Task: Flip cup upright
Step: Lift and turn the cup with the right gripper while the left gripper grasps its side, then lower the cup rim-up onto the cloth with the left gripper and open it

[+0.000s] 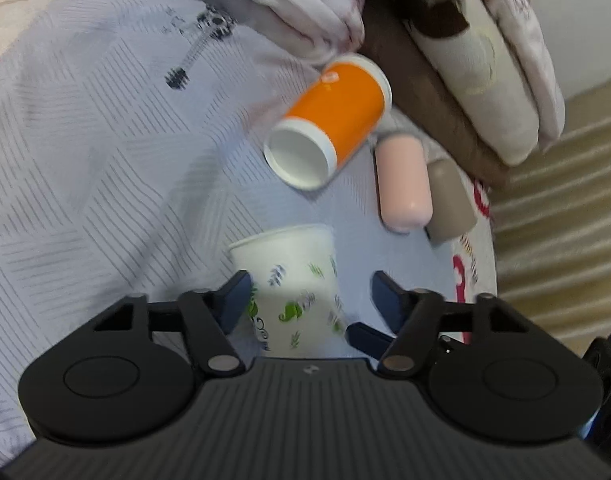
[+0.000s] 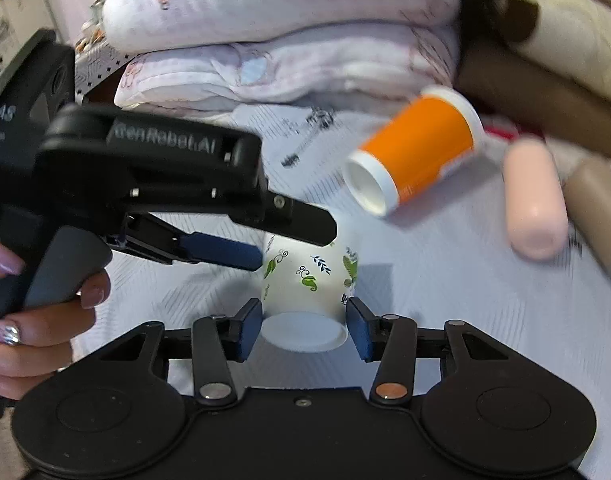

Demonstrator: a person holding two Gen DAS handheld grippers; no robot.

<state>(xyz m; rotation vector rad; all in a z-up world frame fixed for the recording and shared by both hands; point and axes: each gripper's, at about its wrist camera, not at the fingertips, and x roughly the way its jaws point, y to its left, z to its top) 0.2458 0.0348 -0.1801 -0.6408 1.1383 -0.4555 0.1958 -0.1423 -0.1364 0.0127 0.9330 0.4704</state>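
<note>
right gripper (image 2: 304, 330) clamps white cup (image 2: 309, 280) at its rim; left gripper (image 1: 311, 300) open around it; squeeze harder and thin paper buckles, cup pops out mid-flip

Bedroom at home: patterned bedsheet (image 1: 105, 152) as work surface, folded quilts (image 2: 281, 36) stacked behind, brown-and-cream blanket (image 1: 485, 92) alongside, striped floor (image 1: 565, 216) beyond bed edge.

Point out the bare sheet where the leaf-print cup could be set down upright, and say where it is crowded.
Bare sheet lies left of the leaf-print cup, stretching to the guitar print. A smaller patch lies between that cup and the pink cylinder. It is crowded behind: the orange cup lies on its side near the folded bedding, beside the pink and tan cylinder.
</note>
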